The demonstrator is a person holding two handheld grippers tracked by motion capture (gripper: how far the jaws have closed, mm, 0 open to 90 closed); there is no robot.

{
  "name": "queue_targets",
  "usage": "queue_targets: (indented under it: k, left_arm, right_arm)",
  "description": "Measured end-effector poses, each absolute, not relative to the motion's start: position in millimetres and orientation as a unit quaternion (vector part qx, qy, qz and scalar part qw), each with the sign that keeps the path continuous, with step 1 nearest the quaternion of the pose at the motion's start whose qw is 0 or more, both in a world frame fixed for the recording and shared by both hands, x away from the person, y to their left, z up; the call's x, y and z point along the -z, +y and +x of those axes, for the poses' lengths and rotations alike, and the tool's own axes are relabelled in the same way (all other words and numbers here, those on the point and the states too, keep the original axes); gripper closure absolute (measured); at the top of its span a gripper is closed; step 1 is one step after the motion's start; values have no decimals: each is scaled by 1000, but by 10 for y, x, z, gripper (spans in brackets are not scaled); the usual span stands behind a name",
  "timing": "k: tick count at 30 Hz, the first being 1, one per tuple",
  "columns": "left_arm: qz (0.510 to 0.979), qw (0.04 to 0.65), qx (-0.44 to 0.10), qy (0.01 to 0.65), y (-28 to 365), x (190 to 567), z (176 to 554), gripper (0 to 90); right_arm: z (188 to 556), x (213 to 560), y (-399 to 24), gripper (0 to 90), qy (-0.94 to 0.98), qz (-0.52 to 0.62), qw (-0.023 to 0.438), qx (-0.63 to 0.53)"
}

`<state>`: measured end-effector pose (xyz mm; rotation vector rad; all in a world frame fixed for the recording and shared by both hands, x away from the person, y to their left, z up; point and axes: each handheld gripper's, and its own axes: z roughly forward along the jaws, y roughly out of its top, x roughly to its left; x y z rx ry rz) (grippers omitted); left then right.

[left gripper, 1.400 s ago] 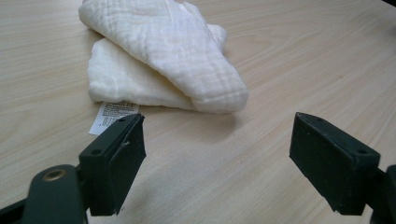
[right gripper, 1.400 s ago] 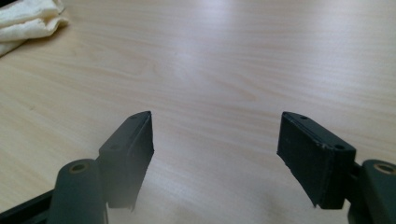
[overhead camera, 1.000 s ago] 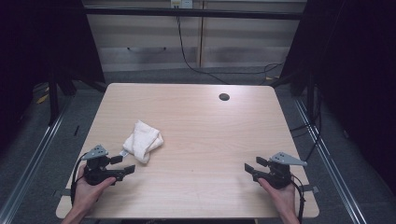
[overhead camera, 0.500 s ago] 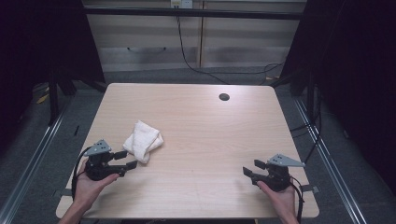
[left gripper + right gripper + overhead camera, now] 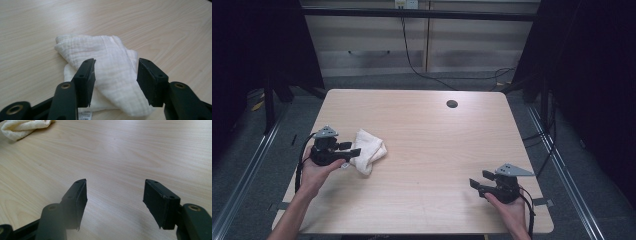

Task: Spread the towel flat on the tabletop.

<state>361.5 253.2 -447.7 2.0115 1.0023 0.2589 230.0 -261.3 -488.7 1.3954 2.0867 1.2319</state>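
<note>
Left claw (image 5: 353,149) sits at the near-left end of the cloth (image 5: 368,149), and we see its jaws apart with the cloth's folded ridge between them. In the left gripper view the left claw (image 5: 115,75) straddles the cloth (image 5: 110,60): one pad edge is just at the fabric on the left side, the other pad shows a sliver of gap, so we can't call it a clamp. Jaws have just been closing, cloth in the gap, pads not yet pressing that we can see.

Cloth is white, crumpled, folded over itself, lying flat on the tabletop (image 5: 432,135). It runs ahead of the left claw and slightly right of it. A small label peeks out at the cloth's near edge, just under the left jaw.

Right claw (image 5: 476,179) hovers low over bare tabletop, well apart from the cloth, jaws wide apart with nothing between. In the right gripper view the right claw (image 5: 115,195) faces plain wood; the cloth (image 5: 22,127) is far ahead and off to its left.

A dark round hole (image 5: 452,104) sits in the tabletop far ahead of both claws.
</note>
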Motion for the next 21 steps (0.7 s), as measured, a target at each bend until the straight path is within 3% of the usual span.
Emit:
queue_targets:
  k: [5, 13, 16, 18, 19, 21]
  left_arm:
    - [818, 388, -97, 415, 2436, 4680, 3719, 315]
    - [823, 363, -98, 425, 2437, 4892, 3804, 261]
    - [824, 365, -90, 424, 2442, 4971, 3806, 284]
    - [822, 372, -83, 423, 2448, 4975, 3798, 347]
    - [822, 380, -75, 419, 2451, 4985, 3785, 425]
    - [820, 383, -76, 418, 2454, 4993, 3778, 439]
  right_arm:
    - [2317, 4904, -2609, 348, 738, 490, 167, -432]
    - [2292, 4911, -2597, 341, 744, 484, 162, -431]
    - [2289, 4911, -2594, 338, 745, 483, 161, -431]
    - [2291, 4913, -2595, 337, 746, 482, 161, -430]
    - [2291, 4914, -2592, 337, 747, 484, 163, -426]
    - [2290, 4915, -2590, 337, 748, 484, 163, -423]
